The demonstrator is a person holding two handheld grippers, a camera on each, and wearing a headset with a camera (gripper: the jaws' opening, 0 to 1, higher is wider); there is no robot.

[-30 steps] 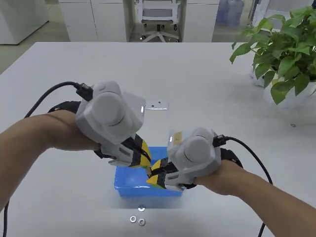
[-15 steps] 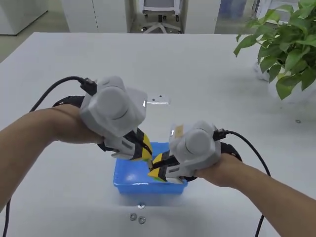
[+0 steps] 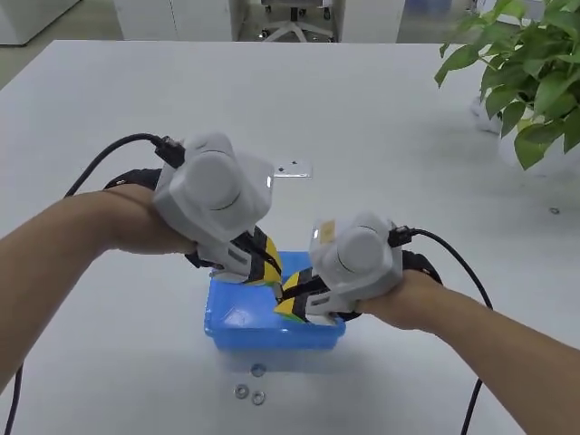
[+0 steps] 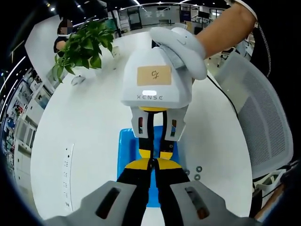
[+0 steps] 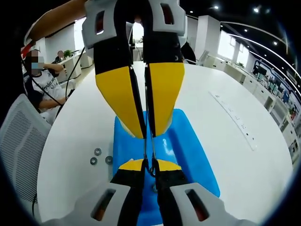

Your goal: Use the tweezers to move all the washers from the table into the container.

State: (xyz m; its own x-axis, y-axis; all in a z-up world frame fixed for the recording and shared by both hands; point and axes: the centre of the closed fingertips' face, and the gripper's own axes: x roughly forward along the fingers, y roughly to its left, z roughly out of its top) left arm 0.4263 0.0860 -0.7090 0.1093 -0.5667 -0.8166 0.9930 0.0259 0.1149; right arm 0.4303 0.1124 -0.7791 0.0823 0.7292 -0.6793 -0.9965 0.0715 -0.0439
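Both grippers meet tip to tip over the blue container (image 3: 237,319). My left gripper (image 3: 272,275) comes from the upper left and my right gripper (image 3: 286,304) from the right. In the right gripper view my right gripper (image 5: 150,165) is shut on thin dark tweezers (image 5: 151,149), which run up between the left gripper's yellow fingers (image 5: 121,96). In the left gripper view my left gripper (image 4: 151,163) is shut on the same thin tweezers. Three small washers (image 3: 258,370) (image 4: 199,168) (image 5: 97,151) lie on the white table just in front of the container (image 5: 193,155).
A small metal strip (image 3: 292,169) lies on the table beyond the grippers. A potted plant (image 3: 535,82) stands at the far right. Cables trail from both grippers. A mesh chair (image 5: 21,141) and a seated person (image 5: 40,75) are off the table's near side.
The head camera has tilted, so the scene sits slightly higher. The grippers stay together over the container and the washers have not moved.
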